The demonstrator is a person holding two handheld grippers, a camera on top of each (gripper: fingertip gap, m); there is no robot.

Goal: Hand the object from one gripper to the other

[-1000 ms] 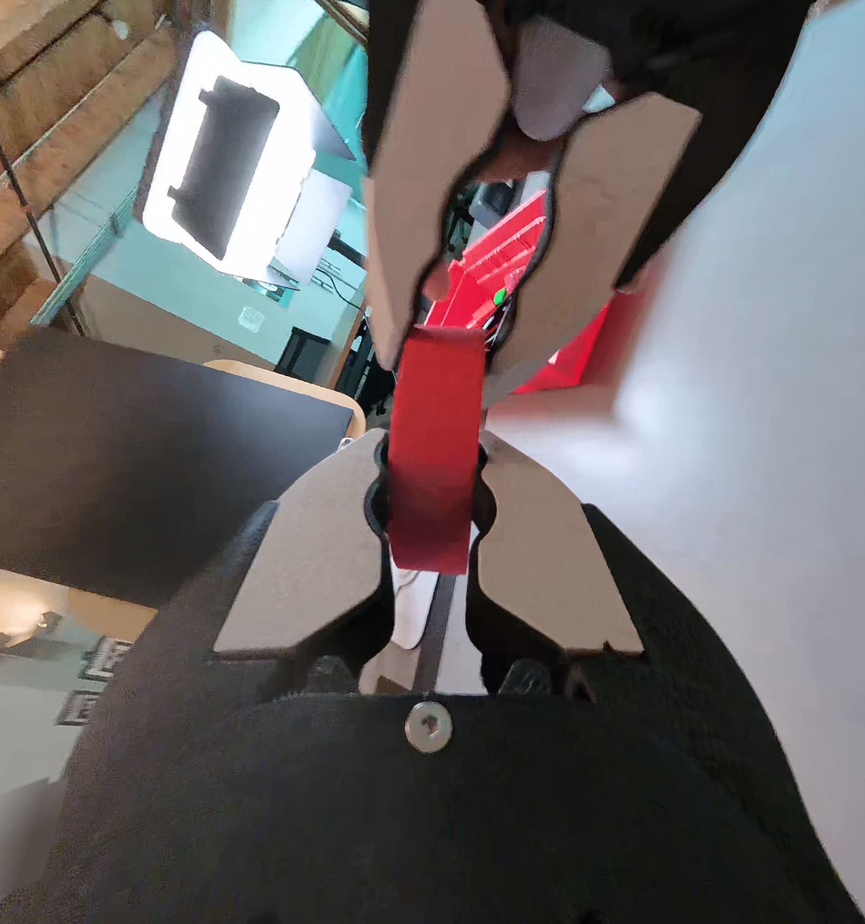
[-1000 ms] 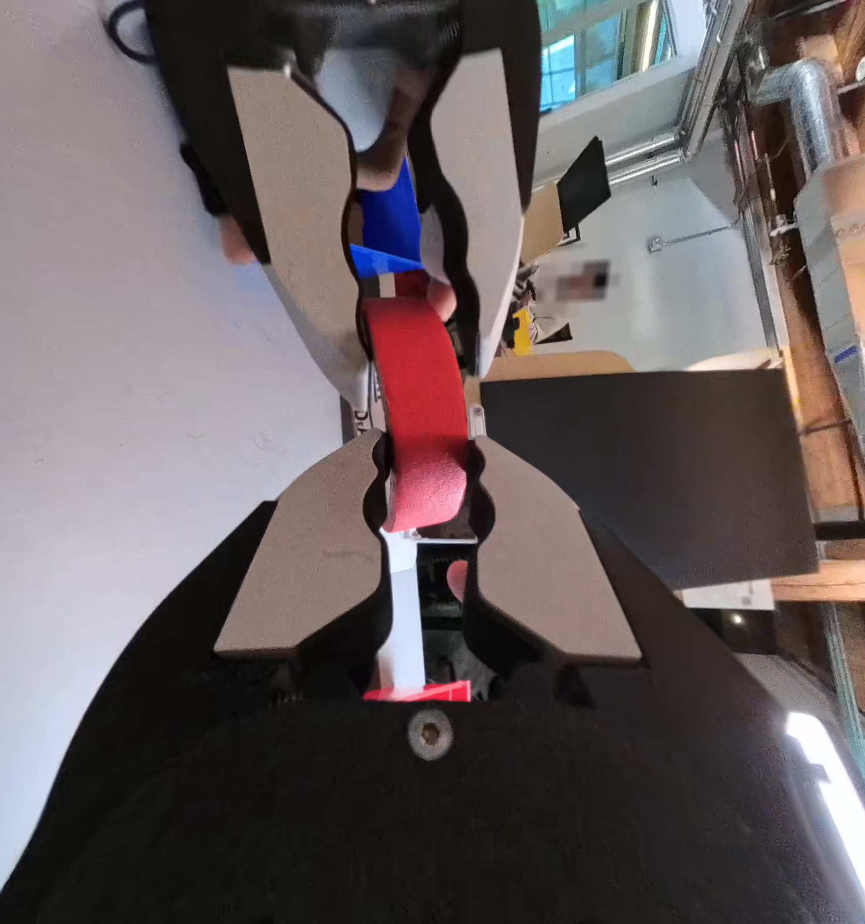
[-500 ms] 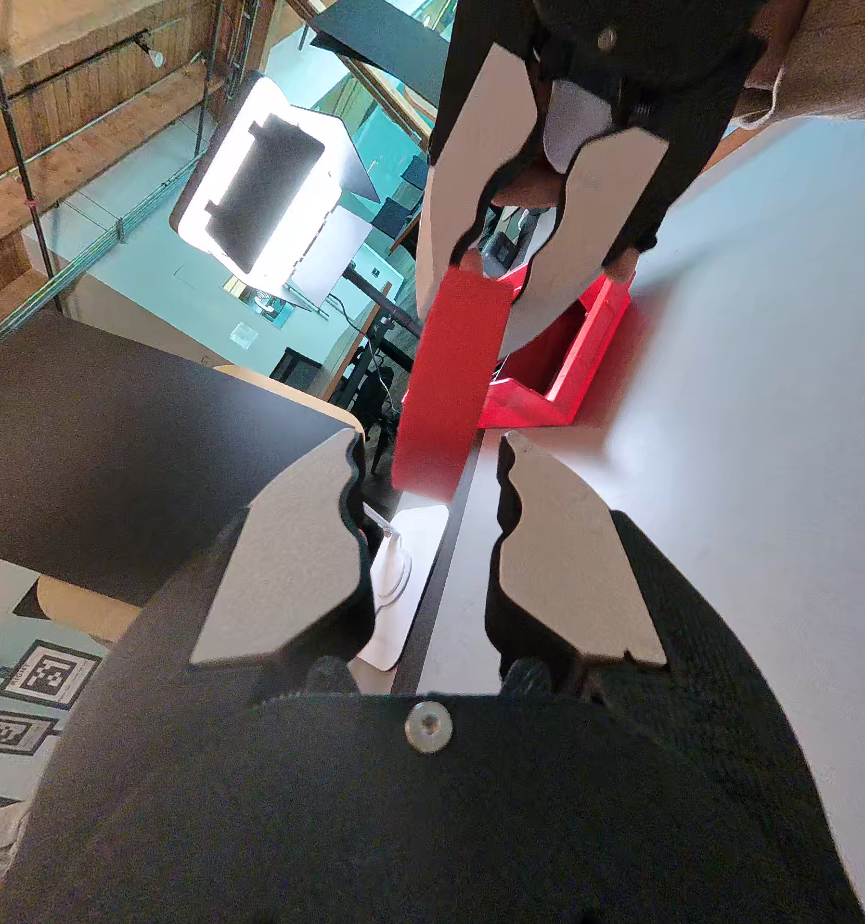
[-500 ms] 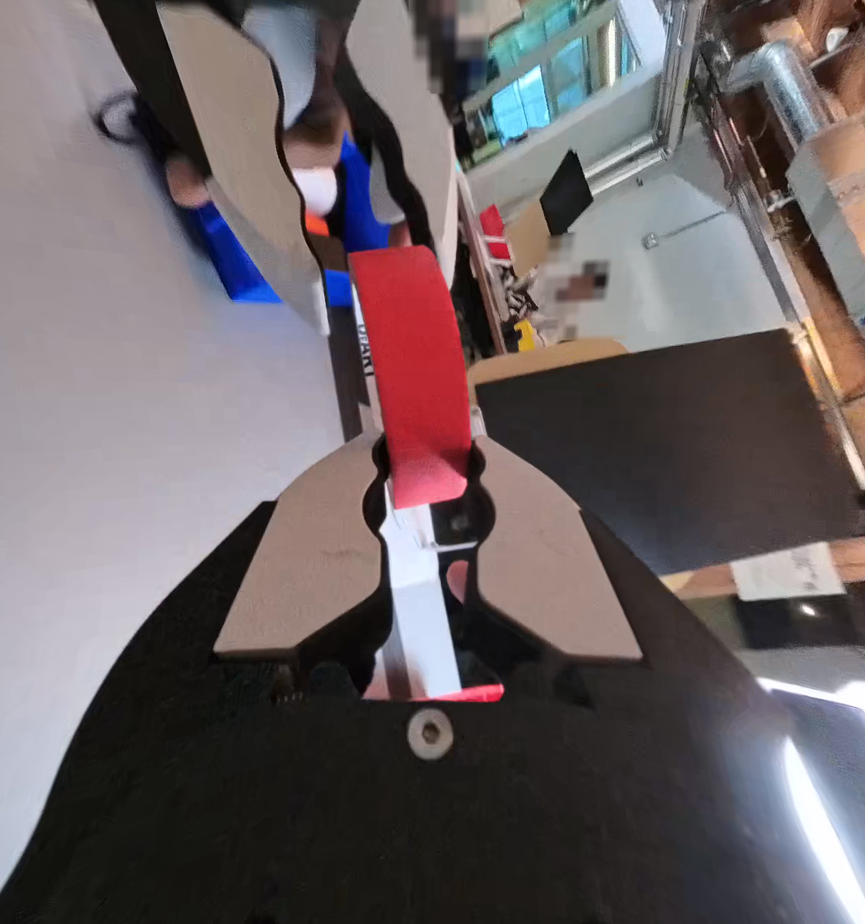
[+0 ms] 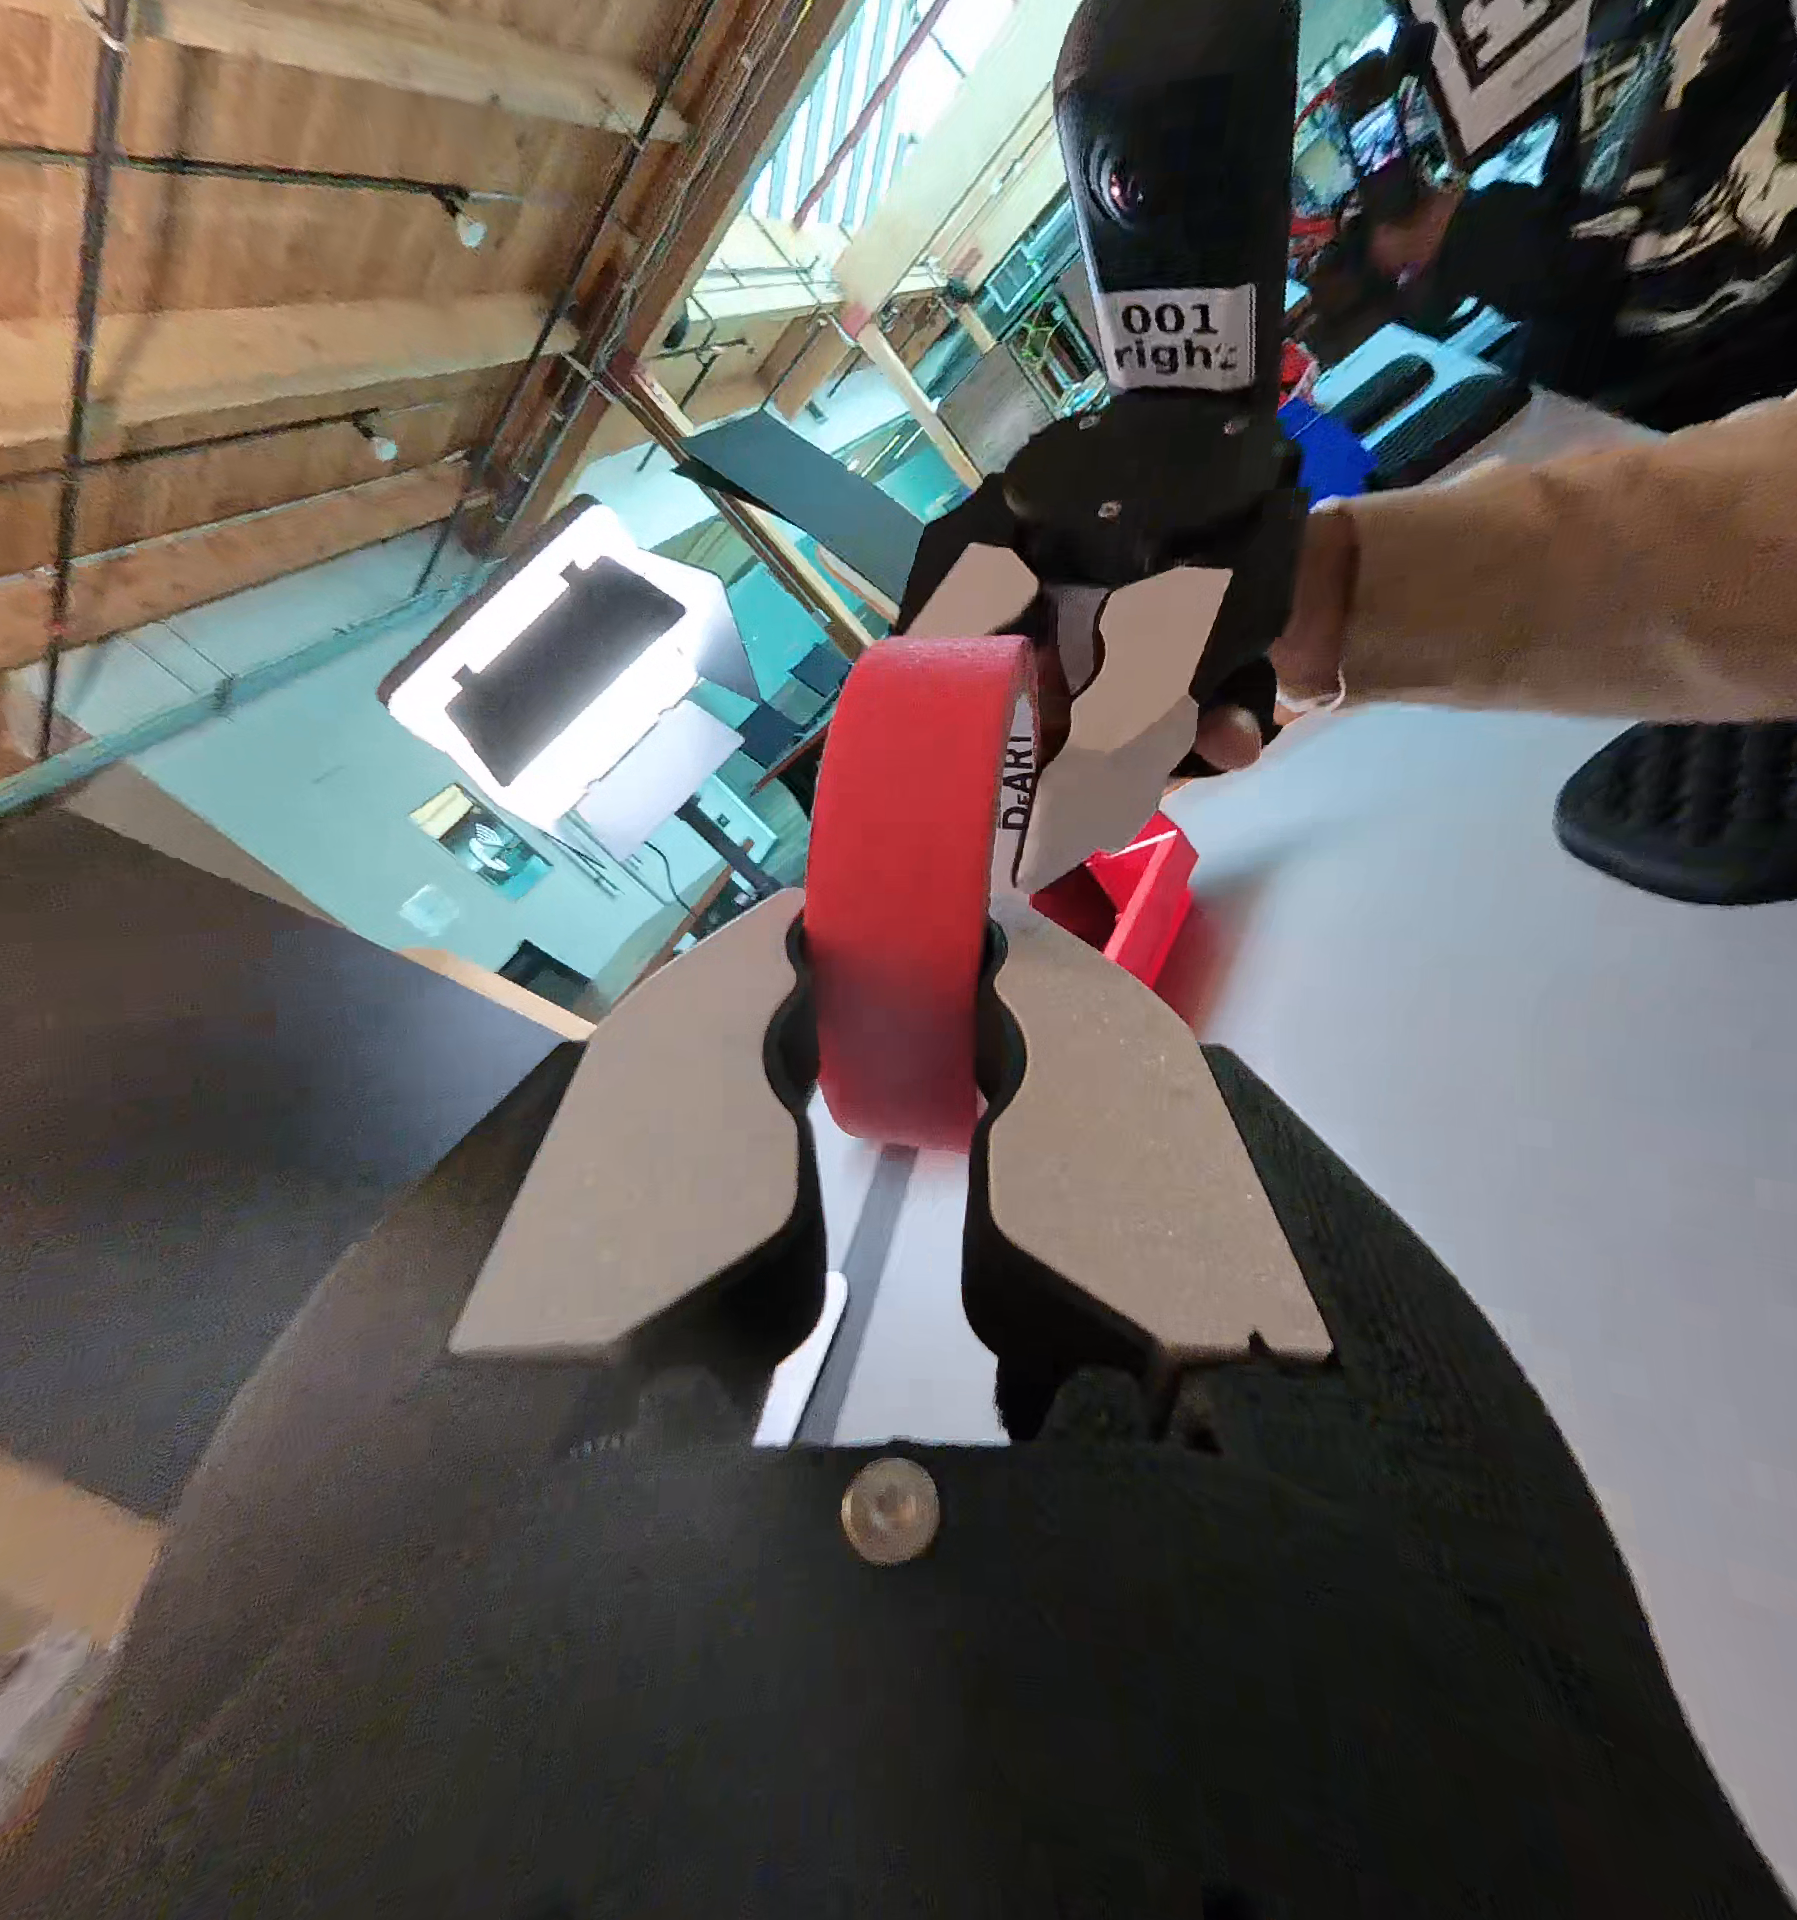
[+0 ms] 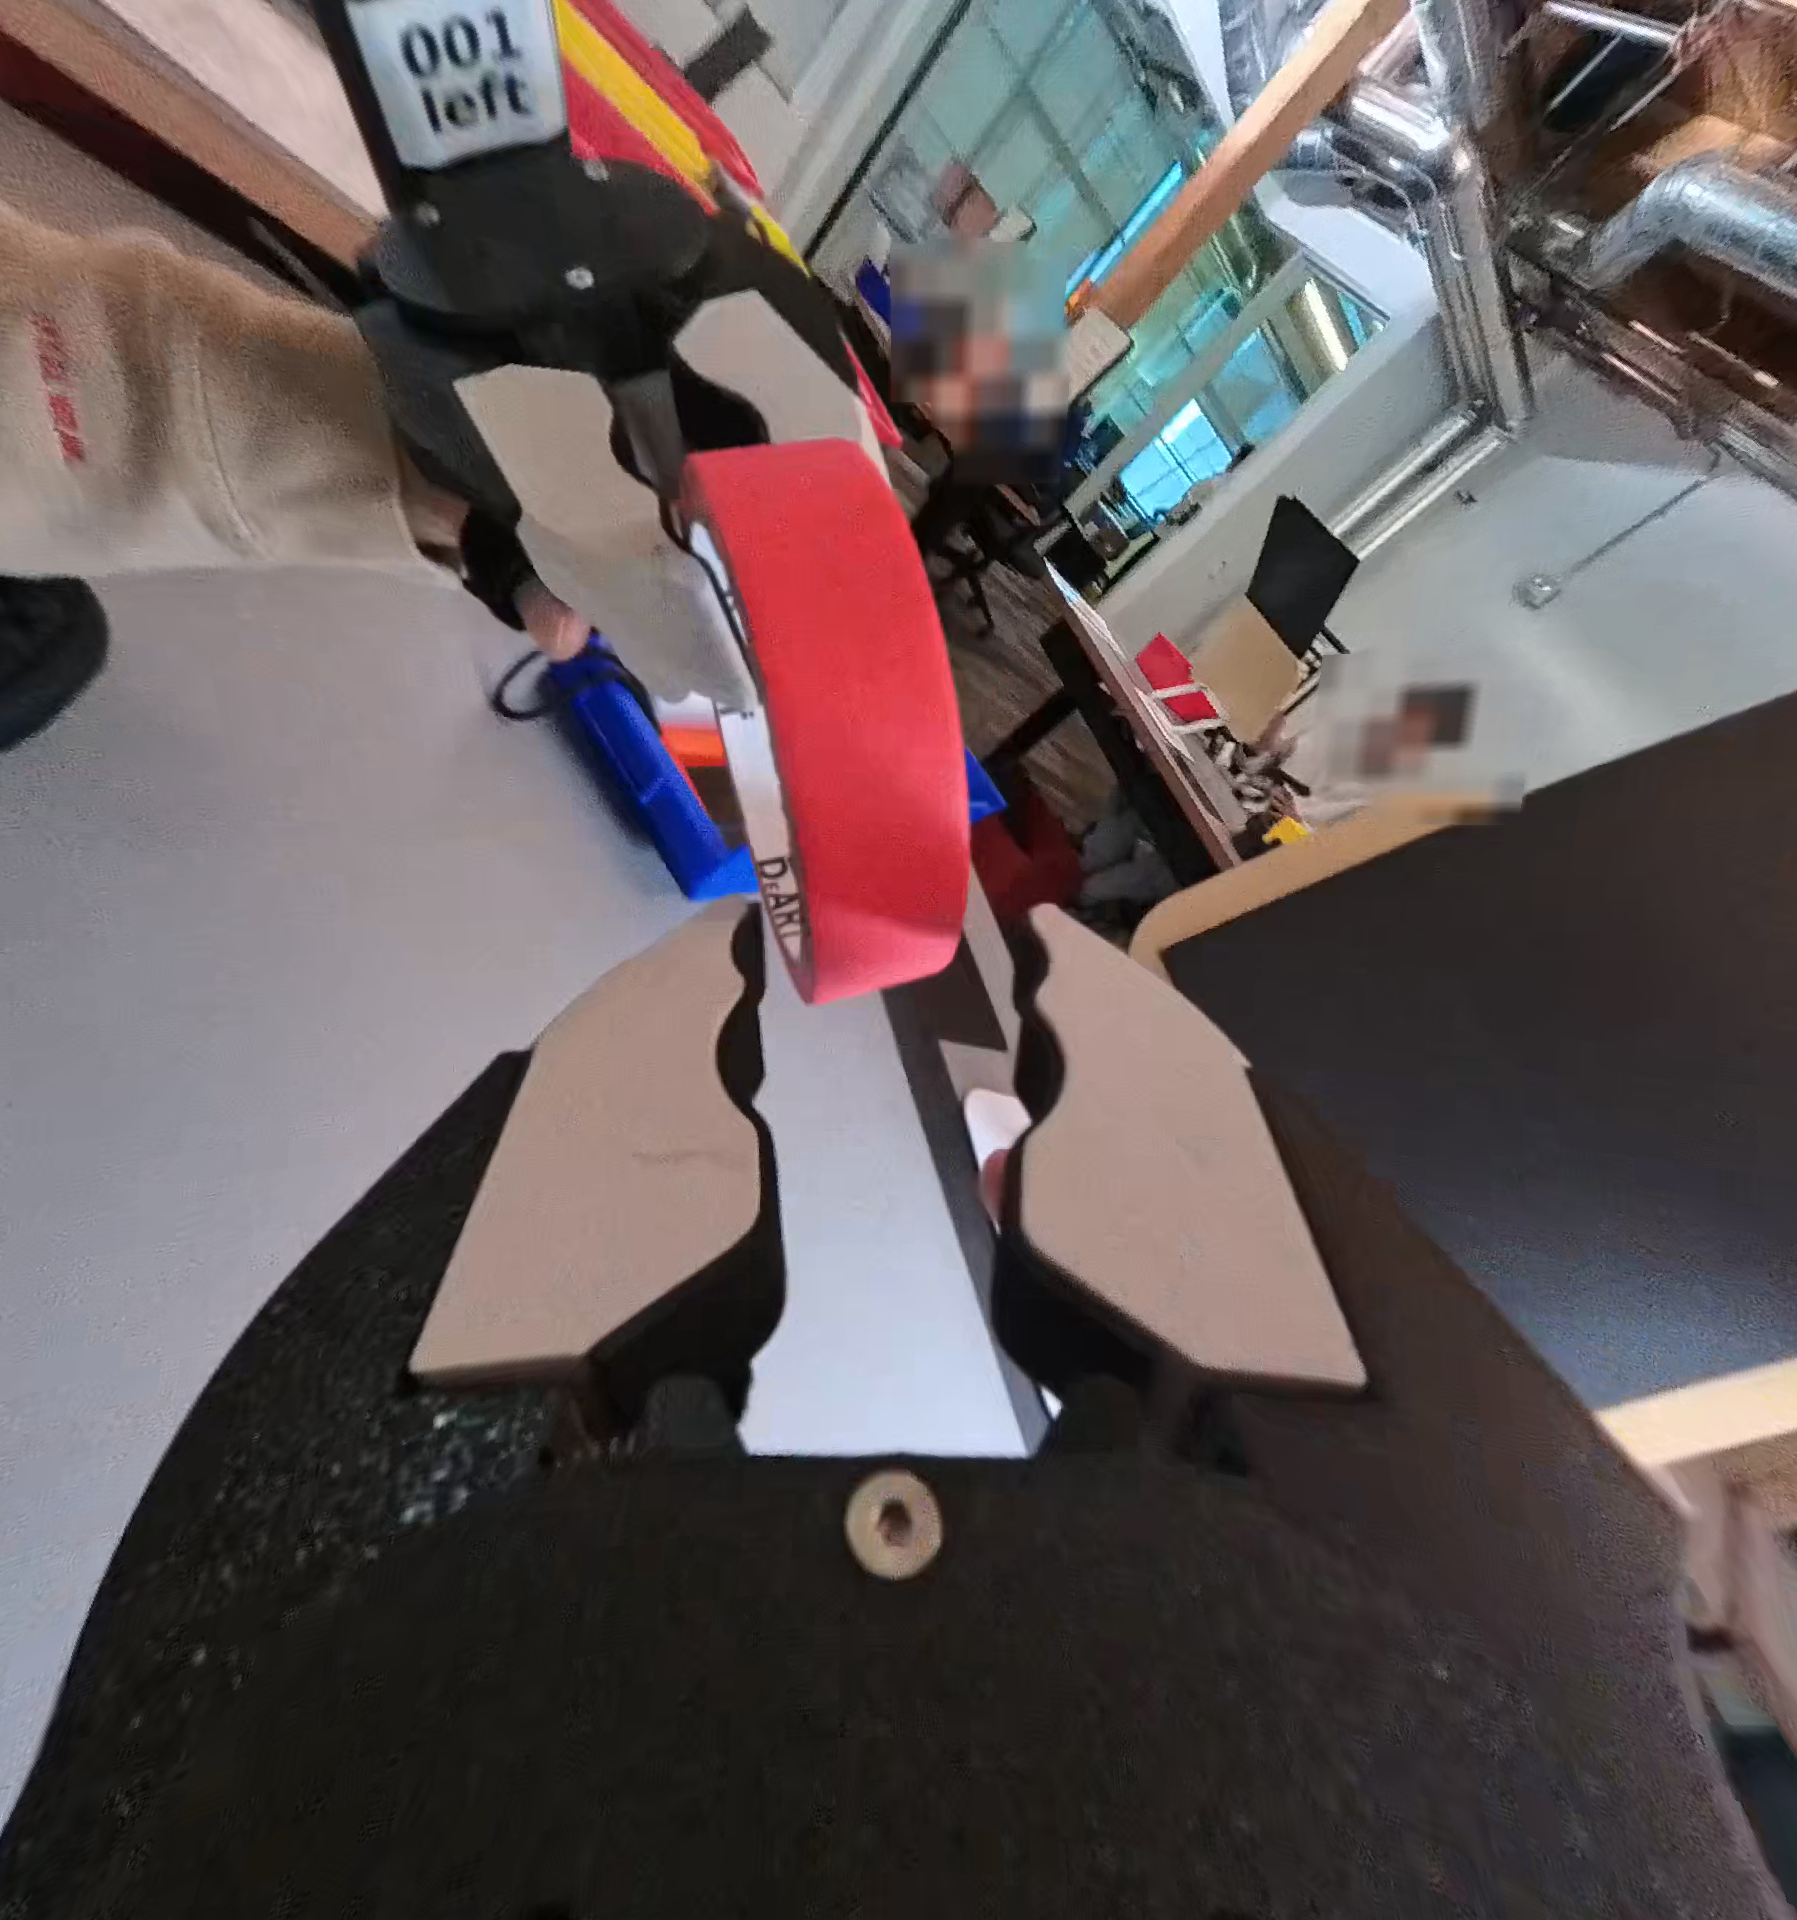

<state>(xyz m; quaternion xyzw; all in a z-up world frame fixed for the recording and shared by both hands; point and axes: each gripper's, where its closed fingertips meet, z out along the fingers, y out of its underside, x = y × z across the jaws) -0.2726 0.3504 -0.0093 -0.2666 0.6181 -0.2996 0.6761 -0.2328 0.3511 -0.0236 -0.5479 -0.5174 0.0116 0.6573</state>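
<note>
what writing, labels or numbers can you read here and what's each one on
I won't quote the writing; these things bear it:
White label on the right gripper body: black print, legible.
Second white label on the left gripper body: black print, legible.
Red tape roll, white inner core: black print, partly cut off.
Beige sleeve: red lettering, too blurred to read.

The right gripper (image 6: pixel 889 935) has its jaws spread, with the near end of a red tape roll (image 6: pixel 842 717) between their tips, touching neither. Farther off, the left gripper (image 6: pixel 769 623) clamps the roll's far end. A blue bin (image 6: pixel 645 774) sits on the white surface (image 6: pixel 198 883) behind the roll, beside a beige sleeve (image 6: pixel 146 416).
</note>
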